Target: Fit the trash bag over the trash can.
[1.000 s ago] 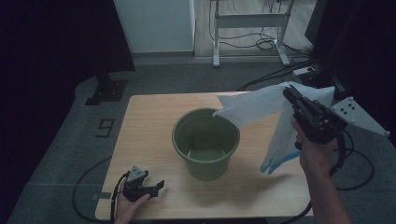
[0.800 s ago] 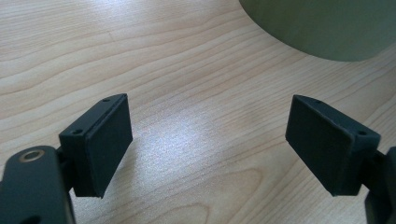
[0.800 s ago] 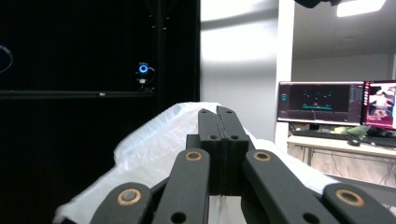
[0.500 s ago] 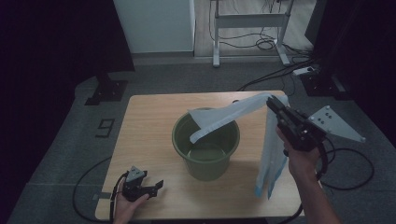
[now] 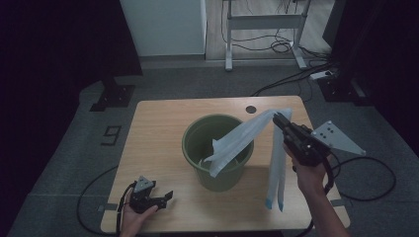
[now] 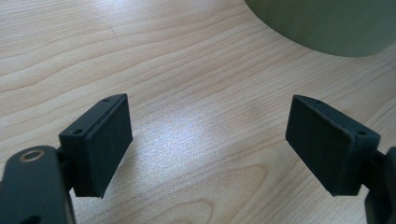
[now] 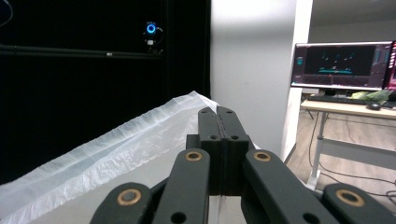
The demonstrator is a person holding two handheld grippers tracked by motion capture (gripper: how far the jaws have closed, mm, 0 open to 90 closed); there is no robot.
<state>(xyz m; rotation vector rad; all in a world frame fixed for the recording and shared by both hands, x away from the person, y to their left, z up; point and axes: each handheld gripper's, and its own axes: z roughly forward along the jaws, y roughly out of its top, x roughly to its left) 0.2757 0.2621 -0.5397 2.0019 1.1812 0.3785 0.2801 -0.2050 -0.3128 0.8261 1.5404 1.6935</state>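
A dim room with dark curtains, a grey floor strewn with cables and a white wall panel surrounds a light wooden table (image 5: 163, 128), on which a green bucket (image 5: 217, 175) stands near the middle. The right gripper (image 5: 277, 118), held up in the person's right hand over the table's right side, has its jaws pressed together on a thin white plastic bag (image 5: 237, 143); in the right gripper view the two black jaws meet with no gap and the crinkled film (image 7: 116, 149) runs off to the left from between them. From that pinch one length of the bag slopes down and left across the bucket's rim, its end hanging into the mouth, while another length hangs straight down beside the bucket's right side, reaching the tabletop near the front edge. The left gripper (image 5: 165, 197) rests on the table's front left corner, well apart from the bag, its jaws spread wide with only bare wood between the pads (image 6: 107, 140), and the bucket's wall (image 6: 327, 23) just ahead.
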